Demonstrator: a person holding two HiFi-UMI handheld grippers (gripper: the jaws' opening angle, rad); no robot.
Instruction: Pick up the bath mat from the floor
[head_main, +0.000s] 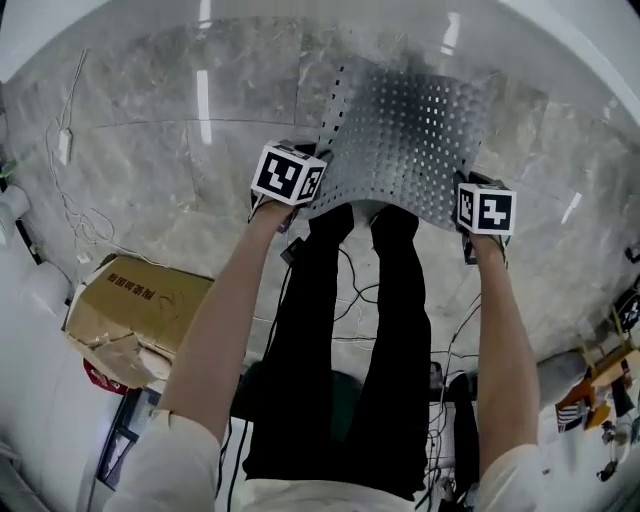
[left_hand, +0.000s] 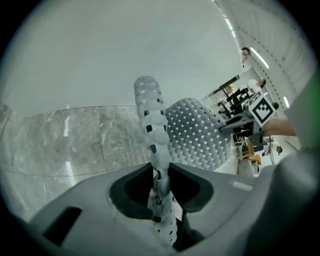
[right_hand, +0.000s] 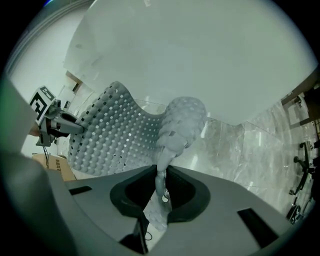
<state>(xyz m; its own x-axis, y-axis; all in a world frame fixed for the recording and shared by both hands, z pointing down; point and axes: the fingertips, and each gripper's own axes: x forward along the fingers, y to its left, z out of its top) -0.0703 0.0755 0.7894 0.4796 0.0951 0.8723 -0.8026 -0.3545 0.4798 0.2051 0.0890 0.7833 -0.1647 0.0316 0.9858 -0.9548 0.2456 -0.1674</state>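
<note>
The bath mat (head_main: 405, 140) is a grey, perforated, bumpy rubber sheet. It hangs lifted off the marble floor, stretched between both grippers in the head view. My left gripper (head_main: 305, 195) is shut on the mat's near left corner; in the left gripper view the mat's edge (left_hand: 152, 135) runs up out of the pinched jaws. My right gripper (head_main: 470, 215) is shut on the near right corner; the right gripper view shows the mat's edge (right_hand: 172, 135) clamped between its pads, with the sheet (right_hand: 107, 130) sagging toward the other gripper (right_hand: 47, 117).
A torn cardboard box (head_main: 130, 315) lies at the left by my legs. Cables (head_main: 355, 300) trail over the floor around my feet. Orange and black gear (head_main: 600, 390) stands at the right edge. A white wall rises beyond the marble floor (left_hand: 60, 140).
</note>
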